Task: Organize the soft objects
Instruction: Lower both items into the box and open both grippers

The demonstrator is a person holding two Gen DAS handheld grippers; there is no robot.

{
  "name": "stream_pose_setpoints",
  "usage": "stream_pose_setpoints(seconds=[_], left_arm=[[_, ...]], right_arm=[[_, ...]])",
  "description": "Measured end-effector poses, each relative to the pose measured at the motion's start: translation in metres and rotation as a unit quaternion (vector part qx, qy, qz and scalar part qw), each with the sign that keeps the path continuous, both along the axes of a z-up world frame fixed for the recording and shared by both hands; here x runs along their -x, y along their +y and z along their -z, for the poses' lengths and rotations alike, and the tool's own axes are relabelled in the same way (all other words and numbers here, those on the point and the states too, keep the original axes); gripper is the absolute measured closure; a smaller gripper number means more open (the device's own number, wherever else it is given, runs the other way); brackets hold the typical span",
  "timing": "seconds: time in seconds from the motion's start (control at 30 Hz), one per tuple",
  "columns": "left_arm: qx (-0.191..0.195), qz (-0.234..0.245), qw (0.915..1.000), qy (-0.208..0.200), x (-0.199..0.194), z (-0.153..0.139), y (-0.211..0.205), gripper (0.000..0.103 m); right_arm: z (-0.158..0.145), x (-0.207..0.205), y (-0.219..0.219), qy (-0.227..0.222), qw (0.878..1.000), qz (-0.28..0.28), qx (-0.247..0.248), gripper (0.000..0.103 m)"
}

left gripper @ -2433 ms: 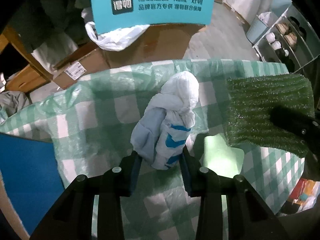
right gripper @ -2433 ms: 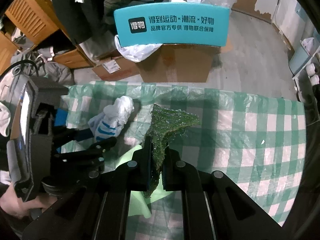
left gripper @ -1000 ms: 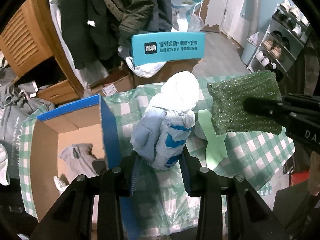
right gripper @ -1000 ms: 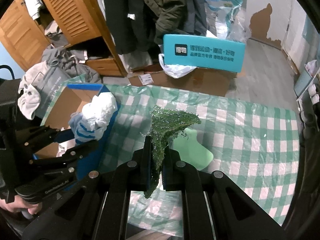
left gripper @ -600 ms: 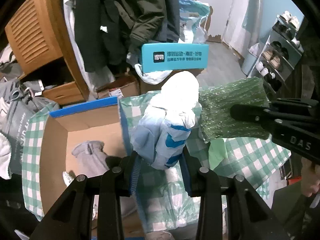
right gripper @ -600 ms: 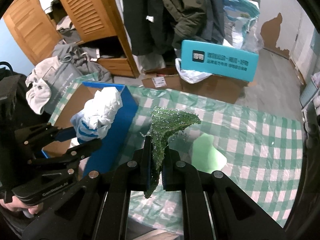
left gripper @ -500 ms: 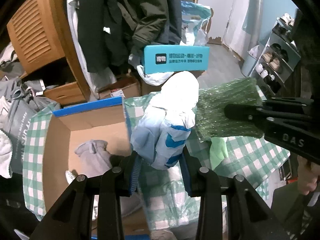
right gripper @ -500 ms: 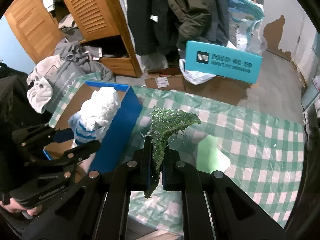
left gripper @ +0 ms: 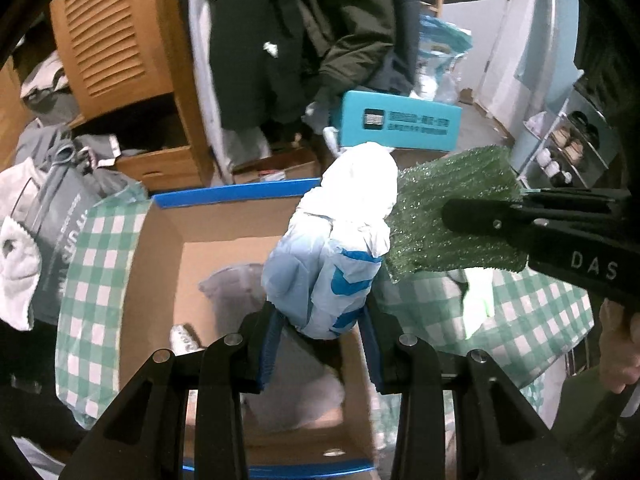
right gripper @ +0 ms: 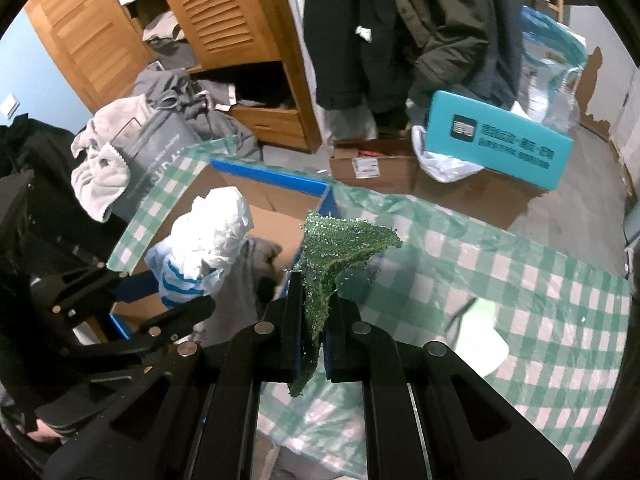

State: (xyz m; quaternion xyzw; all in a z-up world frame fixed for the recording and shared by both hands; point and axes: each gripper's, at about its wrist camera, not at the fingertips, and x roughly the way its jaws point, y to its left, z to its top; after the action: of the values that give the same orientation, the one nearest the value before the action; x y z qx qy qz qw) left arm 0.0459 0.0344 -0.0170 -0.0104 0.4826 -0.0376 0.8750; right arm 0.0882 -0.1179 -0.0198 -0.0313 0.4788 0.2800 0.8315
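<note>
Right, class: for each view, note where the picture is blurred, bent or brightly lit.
Left wrist view: the white and blue plastic bundle looks washed out at its top, the teal printed box is smeared, and black fisheye corners frame it. Right wrist view: the green glittery cloth is sharp, while the orange louvred wardrobe doors bow outward.

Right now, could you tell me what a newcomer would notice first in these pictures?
The left gripper holds a white-and-blue bundle above the open cardboard box. Just right of it, the right gripper pinches a green scrubber over the checked tablecloth.
</note>
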Motion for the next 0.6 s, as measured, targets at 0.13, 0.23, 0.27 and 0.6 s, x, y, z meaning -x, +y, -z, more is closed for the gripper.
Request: stream_pose_setpoints(seconds=[0.13, 0.23, 0.27, 0.6], left_arm=[[0.008, -0.016, 0.9998, 0.009, -0.001, 0.009, 0.021, 0.066], [0.007, -0.029, 0.9994, 0.019, -0.001, 0.017, 0.036, 0.066], [0.007, -0.032, 0.9993, 0.021, -0.002, 0.019, 0.040, 0.066], [0.016, -0.064, 0.9971, 0.038, -0.003, 0.036, 0.074, 0.065]], right_arm=[[0.002, -0.005, 0.019, 0.010, 1.000, -0.013, -0.003, 0.096], [0.004, -0.008, 0.034, 0.014, 1.000, -0.021, 0.000, 0.096], [0.005, -0.008, 0.038, 0.015, 1.000, -0.023, 0.001, 0.096], [0.014, -0.009, 0.076, 0.022, 0.998, -0.049, 0.020, 0.096]])
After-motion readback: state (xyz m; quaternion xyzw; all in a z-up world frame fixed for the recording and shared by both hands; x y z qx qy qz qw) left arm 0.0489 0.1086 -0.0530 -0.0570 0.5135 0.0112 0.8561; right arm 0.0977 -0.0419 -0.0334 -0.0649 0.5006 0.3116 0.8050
